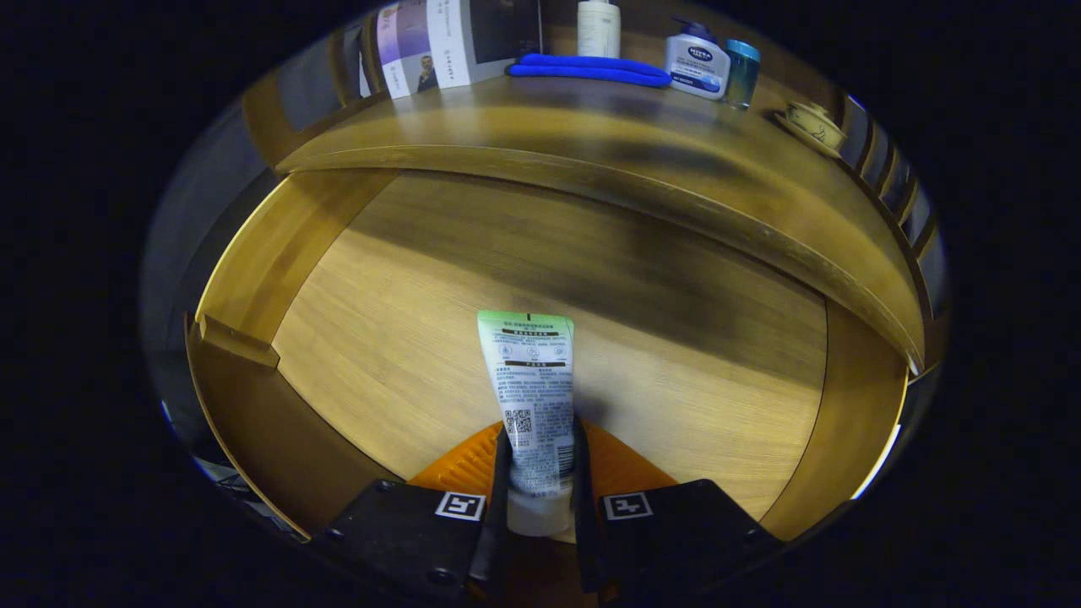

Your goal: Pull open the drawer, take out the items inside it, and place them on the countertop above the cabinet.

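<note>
pinching a white tube (530,397) near its cap end, the gripper (540,473) has both fingers pressed against the tube's sides, one on each flank, so the tube stands out ahead of them with its green crimped end pointing forward. the printed back of the tube faces the camera. holding it low by the cap end looks sensible: that part is stiffer than the soft body, so the grip should slip less.

the tube sits over the wooden floor of the open drawer (405,321), roughly midway between the drawer's left and right walls and near its front edge. whether it is resting on the floor or already lifted clear, i cannot tell. no other item is visible on the part of the drawer floor that can be seen.

beyond the drawer's back runs the front edge of the countertop (591,135). along its rear edge stand a box (456,38), a folded blue cloth (591,69), a white bottle (598,27), a pump bottle (697,66) and a blue cup (742,72); a small ceramic cup on a saucer (813,125) sits toward the right end. the front strip of the countertop is bare, which i judge the natural place to set the tube down, away from the crowded rear. the drawer is already open, so the step in hand is the removal; the lift must clear the countertop's overhanging edge.
</note>
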`<state>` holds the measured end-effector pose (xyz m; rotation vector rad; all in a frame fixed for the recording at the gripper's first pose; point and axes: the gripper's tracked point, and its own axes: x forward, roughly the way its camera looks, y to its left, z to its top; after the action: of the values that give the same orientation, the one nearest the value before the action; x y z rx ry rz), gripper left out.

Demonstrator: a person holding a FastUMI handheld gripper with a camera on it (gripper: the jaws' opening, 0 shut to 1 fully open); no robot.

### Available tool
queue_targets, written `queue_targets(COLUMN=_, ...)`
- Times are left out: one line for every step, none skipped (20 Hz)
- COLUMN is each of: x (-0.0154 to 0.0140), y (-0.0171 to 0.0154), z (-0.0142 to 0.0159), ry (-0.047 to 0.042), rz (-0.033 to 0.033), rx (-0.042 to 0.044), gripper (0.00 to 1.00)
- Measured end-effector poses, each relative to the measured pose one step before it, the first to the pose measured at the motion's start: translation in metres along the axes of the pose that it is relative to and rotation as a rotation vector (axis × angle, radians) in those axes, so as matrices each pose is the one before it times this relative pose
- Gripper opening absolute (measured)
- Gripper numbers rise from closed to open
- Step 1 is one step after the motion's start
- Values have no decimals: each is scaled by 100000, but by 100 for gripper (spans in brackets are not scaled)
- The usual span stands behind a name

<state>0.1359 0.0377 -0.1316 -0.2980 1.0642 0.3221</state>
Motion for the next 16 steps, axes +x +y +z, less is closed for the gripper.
queue_targets(x=-117, y=98, z=110, ry=-856, rz=617, rx=331, gripper=37)
queue_targets(x=-112, y=46, z=105, ry=-1700, rz=501, rx=907, gripper=36)
queue_targets(x=-271, y=87, z=429, ry=-2771, rz=508, rx=188, gripper=37)
queue_targets(x=-180, y=-49, z=516, ry=-3576, rz=-288, rx=11, gripper=36)
queue_targets(x=-345, y=-378, z=532, ry=-2978, rz=-2237, rx=-313, gripper=36)
queue_targets(x=-371, y=-709, z=797, ry=-5084, rz=-3812, rx=-909, gripper=31)
queue_targets(x=-822, y=-809, z=820, ry=-5814, rz=-3970, rx=1031, gripper=26)
queue_targets(x=394, y=100, z=173, ry=766, rz=1680, rx=168, gripper=21)
queue_targets(x=-356, y=256, z=27, ry=-347, rz=2222, rx=3358, gripper=22)
queue_targets(x=-639, y=428, z=-594, ry=1711, rz=3221, rx=989, gripper=22)
queue_targets(x=-321, y=269, z=-55, ry=336, rz=1735, rx=-565, gripper=22)
queue_targets(x=-466, y=137, z=102, ry=-913, rz=489, rx=-1308, gripper=21)
queue_targets(x=-443, y=308, z=17, ry=-430, rz=925, rx=-1382, gripper=22)
queue_targets(x=-449, y=413, z=237, ry=-715, rz=1593, rx=64, gripper=21)
queue_targets(x=-603, y=681, z=46, ry=-468, rz=2335, rx=138, gripper=21)
queue_targets(x=-509, y=597, z=221, ry=-636, rz=2018, rx=-257, gripper=21)
